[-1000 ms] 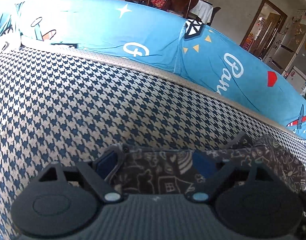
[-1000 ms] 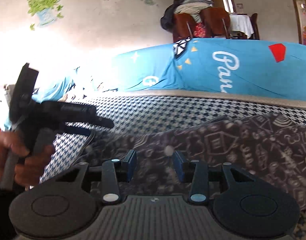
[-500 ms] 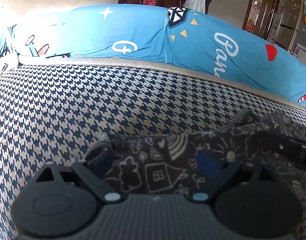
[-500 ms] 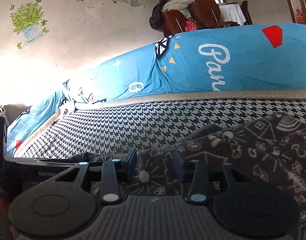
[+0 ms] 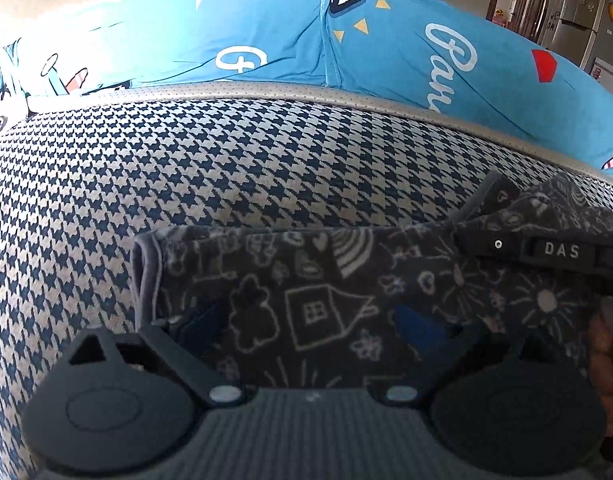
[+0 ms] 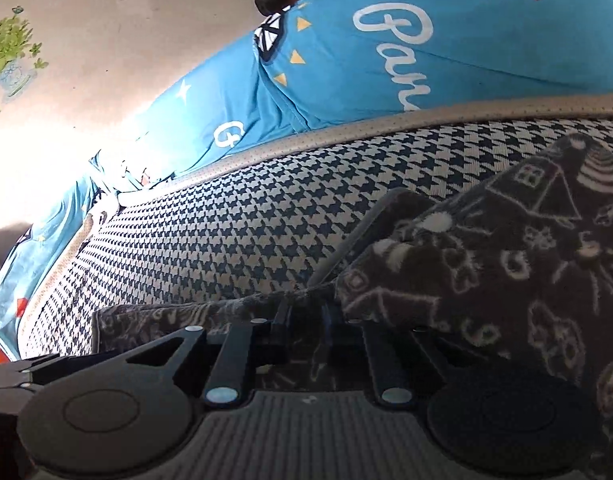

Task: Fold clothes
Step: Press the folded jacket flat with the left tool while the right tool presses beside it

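Since a second ago the right gripper (image 6: 306, 322) has snapped together onto the dark printed garment (image 5: 306, 300), which lies on the houndstooth sofa seat (image 5: 226, 168); the left gripper (image 5: 310, 320) has spread wide over its hemmed corner. Best to lift slowly: the fleecy cloth sags.

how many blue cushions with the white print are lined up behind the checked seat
2. One blue printed cushion sits at the left behind the houndstooth seat; the other, with white script lettering, is at the right. More could lie beyond the frame edges.
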`<move>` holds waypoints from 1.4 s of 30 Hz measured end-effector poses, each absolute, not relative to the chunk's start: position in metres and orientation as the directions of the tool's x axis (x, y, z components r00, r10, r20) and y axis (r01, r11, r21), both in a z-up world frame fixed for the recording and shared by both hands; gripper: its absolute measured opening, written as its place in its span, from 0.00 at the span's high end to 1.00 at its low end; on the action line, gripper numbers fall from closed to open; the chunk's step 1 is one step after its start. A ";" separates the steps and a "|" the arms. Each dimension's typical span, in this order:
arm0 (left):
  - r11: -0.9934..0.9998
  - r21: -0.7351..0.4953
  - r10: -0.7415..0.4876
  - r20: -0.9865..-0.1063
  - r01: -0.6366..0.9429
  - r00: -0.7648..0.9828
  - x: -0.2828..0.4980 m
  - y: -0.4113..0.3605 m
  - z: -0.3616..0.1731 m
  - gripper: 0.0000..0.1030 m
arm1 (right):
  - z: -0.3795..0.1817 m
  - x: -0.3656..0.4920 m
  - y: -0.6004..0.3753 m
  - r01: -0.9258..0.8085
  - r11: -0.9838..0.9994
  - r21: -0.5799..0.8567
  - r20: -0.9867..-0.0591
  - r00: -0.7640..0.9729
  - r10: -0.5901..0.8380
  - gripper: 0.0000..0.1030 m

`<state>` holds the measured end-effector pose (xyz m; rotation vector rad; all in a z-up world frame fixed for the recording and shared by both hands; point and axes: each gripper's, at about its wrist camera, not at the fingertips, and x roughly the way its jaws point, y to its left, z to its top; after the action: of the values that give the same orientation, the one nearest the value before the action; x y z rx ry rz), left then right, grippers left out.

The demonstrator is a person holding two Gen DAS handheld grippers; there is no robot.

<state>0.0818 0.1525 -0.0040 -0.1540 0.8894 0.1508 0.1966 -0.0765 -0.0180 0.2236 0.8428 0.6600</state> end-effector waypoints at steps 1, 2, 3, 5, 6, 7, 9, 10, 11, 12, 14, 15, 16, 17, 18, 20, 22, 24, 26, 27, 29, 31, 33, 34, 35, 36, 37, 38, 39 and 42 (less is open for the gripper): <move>0.979 -0.067 0.070 -0.781 -0.195 0.621 0.082 0.151 -0.005 0.04 | -0.020 0.199 -0.076 -0.439 0.786 0.436 -0.624 0.482 0.616 0.99; 0.979 -0.063 0.073 -0.781 -0.194 0.620 0.082 0.150 -0.006 0.03 | -0.021 0.201 -0.076 -0.427 0.789 0.441 -0.628 0.481 0.612 1.00; 0.979 -0.059 0.075 -0.782 -0.194 0.619 0.082 0.148 -0.007 0.02 | -0.022 0.204 -0.076 -0.416 0.790 0.450 -0.632 0.478 0.611 1.00; 0.980 -0.052 0.081 -0.782 -0.193 0.618 0.083 0.145 -0.008 0.00 | -0.024 0.207 -0.076 -0.404 0.790 0.460 -0.635 0.472 0.611 1.00; 0.980 -0.047 0.085 -0.782 -0.194 0.617 0.083 0.144 -0.009 0.00 | -0.025 0.208 -0.076 -0.403 0.791 0.460 -0.637 0.471 0.611 1.00; 0.980 -0.042 0.088 -0.783 -0.194 0.616 0.084 0.143 -0.010 0.00 | -0.025 0.208 -0.075 -0.406 0.793 0.453 -0.638 0.473 0.607 1.00; 0.980 -0.038 0.092 -0.785 -0.195 0.613 0.086 0.141 -0.012 0.00 | -0.024 0.207 -0.072 -0.412 0.800 0.437 -0.641 0.481 0.598 1.00; 0.980 -0.037 0.093 -0.786 -0.197 0.611 0.087 0.141 -0.013 0.00 | -0.024 0.207 -0.072 -0.413 0.802 0.432 -0.641 0.485 0.595 1.00; 0.980 -0.037 0.094 -0.786 -0.198 0.611 0.087 0.141 -0.014 0.00 | -0.024 0.206 -0.072 -0.412 0.803 0.431 -0.641 0.487 0.594 1.00; 0.980 -0.035 0.095 -0.786 -0.197 0.611 0.088 0.141 -0.014 0.00 | -0.023 0.205 -0.072 -0.412 0.803 0.431 -0.640 0.488 0.594 1.00; 0.981 -0.027 0.099 -0.786 -0.194 0.611 0.088 0.140 -0.016 0.00 | -0.022 0.204 -0.074 -0.413 0.802 0.432 -0.637 0.490 0.595 1.00; 0.981 -0.023 0.101 -0.785 -0.192 0.611 0.088 0.139 -0.017 0.00 | -0.021 0.202 -0.074 -0.414 0.802 0.430 -0.636 0.492 0.595 1.00; 0.981 -0.020 0.104 -0.784 -0.192 0.612 0.088 0.139 -0.017 0.00 | -0.021 0.201 -0.075 -0.416 0.803 0.426 -0.635 0.495 0.593 1.00; 0.981 -0.019 0.106 -0.783 -0.193 0.613 0.088 0.138 -0.017 0.00 | -0.021 0.200 -0.075 -0.418 0.805 0.422 -0.634 0.499 0.591 1.00; 0.981 -0.017 0.107 -0.782 -0.193 0.614 0.088 0.138 -0.017 0.00 | -0.021 0.199 -0.075 -0.420 0.805 0.419 -0.631 0.502 0.591 1.00; 0.982 -0.011 0.110 -0.781 -0.191 0.615 0.088 0.137 -0.018 0.00 | -0.022 0.197 -0.075 -0.420 0.804 0.421 -0.626 0.507 0.592 1.00; 0.982 -0.008 0.111 -0.781 -0.187 0.615 0.089 0.137 -0.019 0.00 | -0.021 0.195 -0.076 -0.404 0.806 0.433 -0.622 0.513 0.592 1.00; 0.982 -0.009 0.110 -0.780 -0.187 0.616 0.088 0.138 -0.018 0.00 | -0.017 0.191 -0.079 -0.384 0.804 0.454 -0.613 0.521 0.594 1.00; 0.982 -0.011 0.108 -0.781 -0.186 0.616 0.088 0.138 -0.019 0.00 | -0.011 0.185 -0.083 -0.377 0.794 0.478 -0.602 0.518 0.608 1.00; 0.982 -0.013 0.107 -0.781 -0.187 0.615 0.088 0.139 -0.019 0.00 | -0.007 0.182 -0.085 -0.380 0.784 0.491 -0.594 0.512 0.620 0.99; 0.982 -0.015 0.105 -0.782 -0.188 0.614 0.088 0.139 -0.019 0.00 | -0.001 0.175 -0.089 -0.383 0.780 0.494 -0.590 0.512 0.625 0.99; 0.982 -0.014 0.107 -0.782 -0.189 0.614 0.088 0.139 -0.019 0.00 | 0.001 0.170 -0.094 -0.377 0.778 0.502 -0.594 0.504 0.627 0.98; 0.982 -0.012 0.109 -0.781 -0.189 0.614 0.088 0.138 -0.019 0.00 | -0.003 0.169 -0.098 -0.347 0.778 0.524 -0.611 0.483 0.627 0.98; 0.982 -0.010 0.110 -0.781 -0.188 0.615 0.088 0.138 -0.019 0.00 | -0.005 0.168 -0.100 -0.332 0.777 0.534 -0.619 0.473 0.627 0.98; 0.982 -0.009 0.111 -0.781 -0.188 0.615 0.089 0.138 -0.019 0.00 | -0.006 0.167 -0.102 -0.323 0.775 0.542 -0.623 0.465 0.629 0.98; 0.982 -0.008 0.111 -0.780 -0.187 0.615 0.089 0.137 -0.019 0.00 | -0.006 0.165 -0.103 -0.327 0.776 0.540 -0.624 0.463 0.629 0.98; 0.982 -0.006 0.112 -0.780 -0.187 0.616 0.089 0.137 -0.020 0.00 | -0.005 0.163 -0.102 -0.335 0.782 0.526 -0.631 0.463 0.623 0.98; 0.982 -0.005 0.113 -0.779 -0.187 0.616 0.089 0.137 -0.020 0.00 | -0.006 0.161 -0.101 -0.343 0.789 0.510 -0.640 0.463 0.614 0.98; 0.983 -0.003 0.114 -0.779 -0.186 0.616 0.090 0.137 -0.020 0.00 | -0.008 0.160 -0.100 -0.347 0.796 0.495 -0.652 0.457 0.605 0.98; 0.983 0.000 0.116 -0.778 -0.184 0.617 0.090 0.136 -0.021 0.00 | -0.017 0.160 -0.100 -0.350 0.805 0.478 -0.676 0.438 0.592 1.00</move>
<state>0.0904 0.1359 -0.0208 -0.0820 0.8894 0.1723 0.1595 -0.1000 -0.0166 0.2847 0.9505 0.5954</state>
